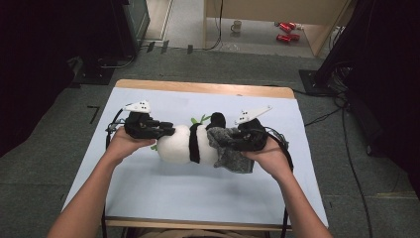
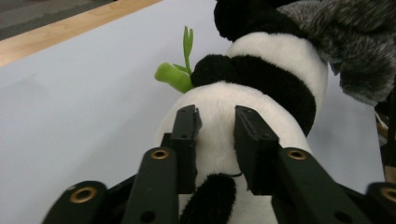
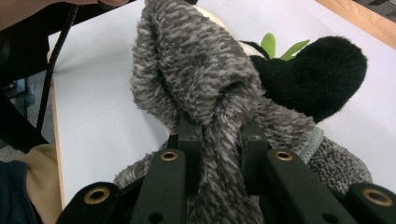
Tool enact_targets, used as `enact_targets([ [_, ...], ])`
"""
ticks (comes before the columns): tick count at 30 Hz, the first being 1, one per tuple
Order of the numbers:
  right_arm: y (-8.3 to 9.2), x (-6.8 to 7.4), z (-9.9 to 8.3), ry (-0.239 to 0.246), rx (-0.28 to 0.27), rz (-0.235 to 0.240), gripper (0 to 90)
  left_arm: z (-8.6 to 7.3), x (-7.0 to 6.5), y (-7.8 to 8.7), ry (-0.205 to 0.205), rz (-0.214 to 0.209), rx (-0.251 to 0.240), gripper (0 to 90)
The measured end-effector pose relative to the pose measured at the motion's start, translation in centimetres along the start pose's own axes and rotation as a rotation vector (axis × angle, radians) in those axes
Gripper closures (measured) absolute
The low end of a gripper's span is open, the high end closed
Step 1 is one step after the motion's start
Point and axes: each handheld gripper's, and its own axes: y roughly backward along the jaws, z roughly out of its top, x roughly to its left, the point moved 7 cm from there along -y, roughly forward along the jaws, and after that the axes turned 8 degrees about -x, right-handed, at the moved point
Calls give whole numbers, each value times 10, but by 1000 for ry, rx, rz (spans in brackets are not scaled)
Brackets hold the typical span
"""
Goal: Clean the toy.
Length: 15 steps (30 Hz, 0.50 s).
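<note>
A black-and-white panda plush (image 1: 178, 144) lies on its side across the middle of the light blue table top (image 1: 163, 191), with a green leaf sprig (image 1: 199, 120) at its far side. My left gripper (image 1: 170, 131) is at its white rear end. In the left gripper view the jaws (image 2: 217, 126) pinch the white plush (image 2: 275, 60) just above a black tail. A grey fuzzy cloth (image 1: 230, 156) covers the panda's head end. My right gripper (image 1: 234, 139) is shut on a fold of that grey cloth (image 3: 187, 60), with a black plush limb (image 3: 317, 79) beside it.
The table's far edge is bare wood (image 1: 198, 88). Beyond it on the floor stand a mug (image 1: 236, 26) and red cans (image 1: 287, 30). Cables (image 1: 346, 148) trail over the carpet at the right. Both forearms come in from the near edge.
</note>
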Motion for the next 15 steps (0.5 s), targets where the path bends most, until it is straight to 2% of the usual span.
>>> enact_targets([
  [3,0,-1,0,-5,2,-3,772,3,-6,6,5,-37,-28,568],
  [6,-1,-1,0,-8,0,0,772,-3,-18,9,-17,-112,-14,454],
  [7,-1,-1,-1,-6,2,0,773,-6,-20,8,-32,-115,-10,429],
  [9,-1,-1,-1,-4,2,3,772,-10,-23,6,-33,-133,-26,360],
  [11,-1,-1,0,-4,5,2,772,-12,-25,5,-52,-137,-36,311],
  [15,-2,-2,0,-6,2,2,772,-17,-30,-3,-141,-97,-8,195],
])
